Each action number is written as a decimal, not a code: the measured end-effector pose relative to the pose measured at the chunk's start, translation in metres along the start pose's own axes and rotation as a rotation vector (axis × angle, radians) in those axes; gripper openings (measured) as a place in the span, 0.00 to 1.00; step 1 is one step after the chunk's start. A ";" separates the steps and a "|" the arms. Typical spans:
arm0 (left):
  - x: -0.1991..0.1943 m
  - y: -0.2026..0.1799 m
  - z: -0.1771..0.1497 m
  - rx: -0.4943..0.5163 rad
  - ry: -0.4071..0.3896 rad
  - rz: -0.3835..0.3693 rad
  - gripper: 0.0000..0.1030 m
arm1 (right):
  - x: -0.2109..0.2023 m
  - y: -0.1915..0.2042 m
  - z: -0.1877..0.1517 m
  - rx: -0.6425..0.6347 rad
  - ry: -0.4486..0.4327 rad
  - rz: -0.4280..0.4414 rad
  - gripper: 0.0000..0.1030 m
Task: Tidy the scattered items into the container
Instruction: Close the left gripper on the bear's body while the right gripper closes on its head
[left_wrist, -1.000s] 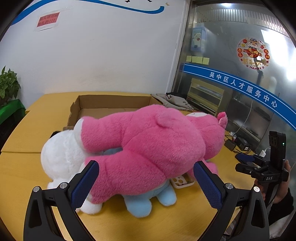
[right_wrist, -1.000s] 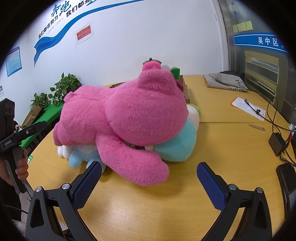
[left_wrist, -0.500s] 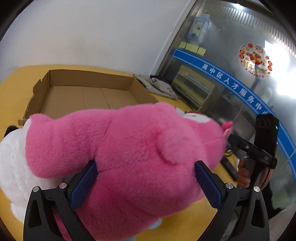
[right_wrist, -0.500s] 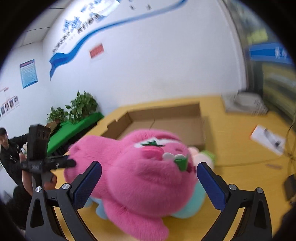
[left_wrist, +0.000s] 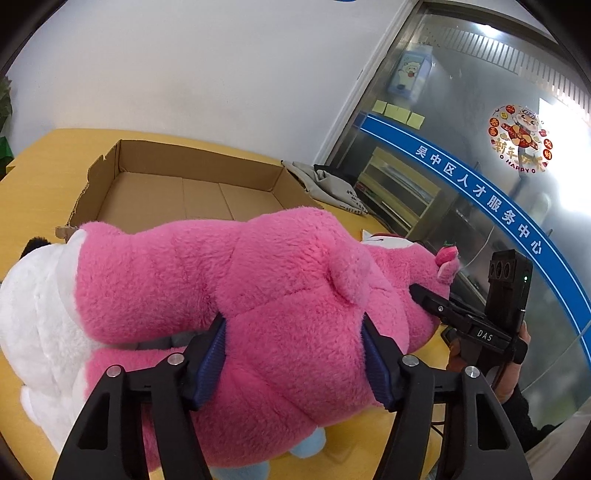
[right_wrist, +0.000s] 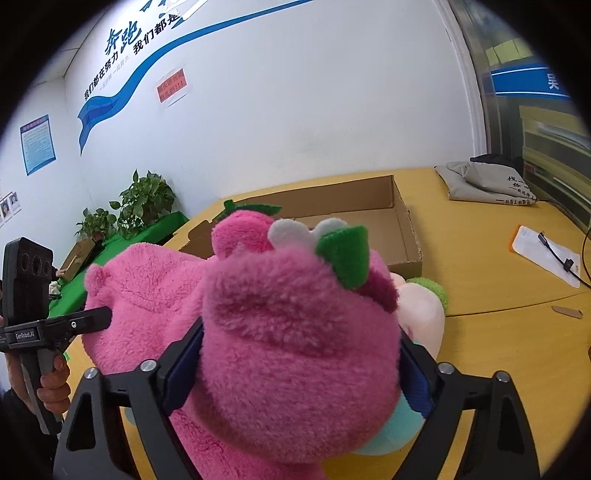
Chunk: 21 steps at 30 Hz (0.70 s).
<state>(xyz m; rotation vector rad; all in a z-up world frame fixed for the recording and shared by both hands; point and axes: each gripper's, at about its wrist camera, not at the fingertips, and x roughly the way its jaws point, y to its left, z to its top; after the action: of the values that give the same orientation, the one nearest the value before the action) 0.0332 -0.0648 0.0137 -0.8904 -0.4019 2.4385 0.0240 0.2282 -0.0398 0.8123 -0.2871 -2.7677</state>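
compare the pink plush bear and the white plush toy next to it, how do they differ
The pink plush bear is bright pink; the white plush toy is white. The pink plush bear lies on top, draped over the white plush toy, which is partly hidden beneath. The left gripper and right gripper clamp the pink plush bear; neither grips the white plush toy. Both are fluffy and outside the cardboard box.

White wall (right_wrist: 295, 110) w/ blue swoosh stripe (right_wrist: 155, 55) + Chinese lettering, red notice (right_wrist: 171, 85), blue poster (right_wrist: 37, 143) at left. Potted plants (right_wrist: 144, 201) on a green ledge below. Yellow wooden surface (right_wrist: 498, 332) fills the foreground. Glass partition (left_wrist: 480, 129) w/ blue banner (left_wrist: 480, 195), yellow sticky notes (left_wrist: 399, 112), round festive sticker (left_wrist: 521, 138); shelving behind it, blurry — maybe a cabinet. Bright light through glass, far right.
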 end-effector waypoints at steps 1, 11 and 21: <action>-0.001 -0.001 0.000 0.004 -0.001 0.001 0.65 | -0.003 -0.001 -0.001 0.003 -0.005 -0.002 0.82; -0.023 -0.016 -0.003 0.029 -0.018 -0.005 0.49 | -0.036 0.016 -0.001 -0.029 -0.082 -0.033 0.74; -0.038 -0.023 -0.011 0.038 -0.025 -0.029 0.26 | -0.050 0.019 -0.004 -0.015 -0.114 -0.026 0.74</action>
<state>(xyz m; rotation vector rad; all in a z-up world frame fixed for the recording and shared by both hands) 0.0733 -0.0656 0.0347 -0.8327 -0.3742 2.4247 0.0703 0.2238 -0.0129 0.6598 -0.2777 -2.8427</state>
